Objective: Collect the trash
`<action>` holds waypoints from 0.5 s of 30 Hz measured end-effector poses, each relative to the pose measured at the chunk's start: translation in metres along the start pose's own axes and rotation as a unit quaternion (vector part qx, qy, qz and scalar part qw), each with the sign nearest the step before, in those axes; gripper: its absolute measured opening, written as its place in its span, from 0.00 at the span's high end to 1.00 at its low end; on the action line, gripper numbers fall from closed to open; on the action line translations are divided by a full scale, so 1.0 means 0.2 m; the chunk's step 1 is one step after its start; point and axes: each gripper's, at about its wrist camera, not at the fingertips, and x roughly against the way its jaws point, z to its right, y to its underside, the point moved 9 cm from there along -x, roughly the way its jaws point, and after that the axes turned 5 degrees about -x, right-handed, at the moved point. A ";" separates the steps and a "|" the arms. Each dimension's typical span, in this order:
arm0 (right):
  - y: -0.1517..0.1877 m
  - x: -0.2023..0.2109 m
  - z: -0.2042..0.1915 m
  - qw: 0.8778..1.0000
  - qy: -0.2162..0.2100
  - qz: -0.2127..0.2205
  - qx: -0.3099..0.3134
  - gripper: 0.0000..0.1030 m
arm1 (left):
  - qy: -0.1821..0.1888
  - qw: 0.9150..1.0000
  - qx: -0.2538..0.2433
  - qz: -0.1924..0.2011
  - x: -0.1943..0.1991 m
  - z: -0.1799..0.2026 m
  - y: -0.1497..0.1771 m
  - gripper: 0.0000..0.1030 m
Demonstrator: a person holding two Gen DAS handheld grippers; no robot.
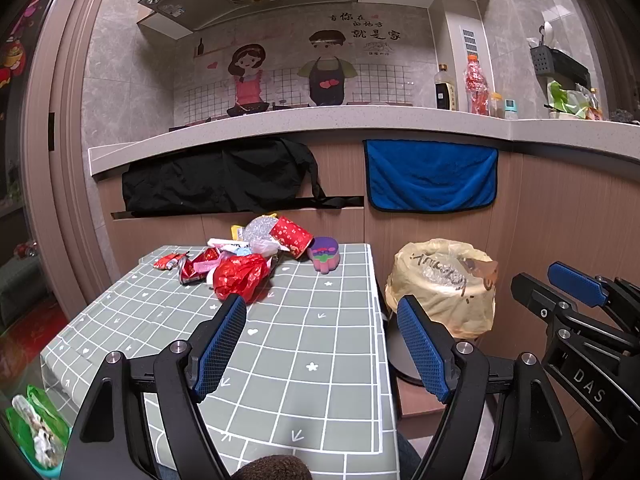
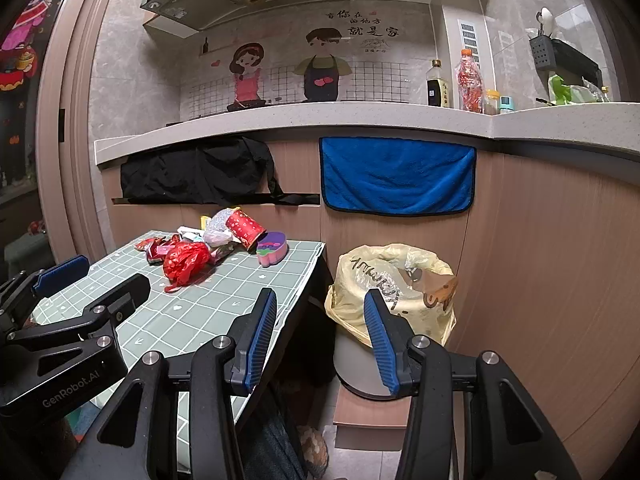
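Blue pads line the left fingers (image 1: 322, 344), which stand wide with nothing between them, low over the near worktop (image 1: 280, 360). The right fingers (image 2: 320, 336) are wide and empty too, out past the worktop's edge. The trash (image 1: 240, 260) lies in a heap at the far end, well apart from both. The bin (image 2: 392, 292) with its yellow bag sits on the floor just beside that edge. I think a good start is to reach for the red bag (image 1: 239, 276), the nearest piece, and pinch its bunched middle. Only the left view shows a green bag (image 1: 36, 428) down by the floor.
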 end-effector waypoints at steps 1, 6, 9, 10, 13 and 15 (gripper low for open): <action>0.00 0.00 0.00 1.000 0.000 0.000 0.000 0.58 | 0.000 1.000 0.000 0.000 0.00 0.00 0.00 0.24; 0.00 0.00 0.00 1.000 0.000 0.000 0.000 0.58 | 0.000 1.000 0.001 -0.001 0.00 0.00 0.00 0.24; 0.00 0.00 0.00 1.000 0.000 0.000 0.000 0.58 | -0.001 1.000 0.001 0.001 0.00 0.00 0.00 0.24; 0.00 0.00 0.00 1.000 0.000 0.000 0.000 0.58 | 0.000 1.000 0.000 0.001 0.00 0.00 0.00 0.24; 0.00 0.00 0.00 1.000 0.001 -0.001 0.000 0.58 | 0.000 1.000 0.001 0.000 0.00 0.00 0.00 0.24; 0.00 0.00 0.00 1.000 0.000 -0.001 0.000 0.58 | 0.000 1.000 0.001 0.000 0.00 0.00 0.00 0.24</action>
